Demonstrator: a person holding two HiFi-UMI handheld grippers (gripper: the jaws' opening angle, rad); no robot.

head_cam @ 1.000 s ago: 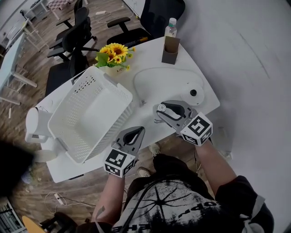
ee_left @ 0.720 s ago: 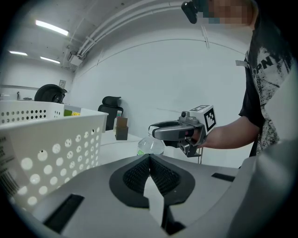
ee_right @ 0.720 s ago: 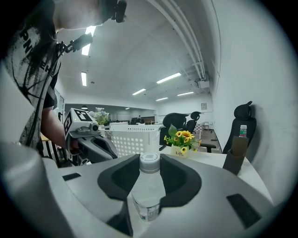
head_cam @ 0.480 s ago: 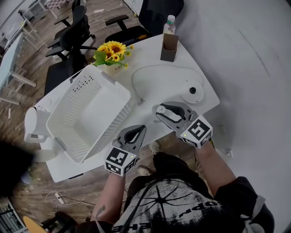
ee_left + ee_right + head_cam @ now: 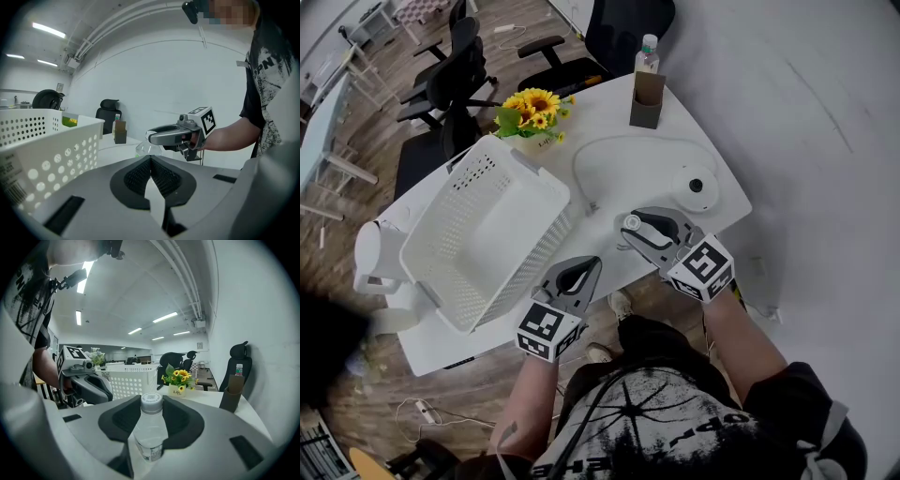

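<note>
Bottle [image 5: 150, 425] of clear plastic with a white cap sits clamped upright between the 2 jaws of the right gripper [image 5: 630, 225] at the near edge of the white table [image 5: 609, 122] — the left gripper [image 5: 584, 270], jaws pressed together on nothing, hovers near the white basket [image 5: 539, 178].
</note>
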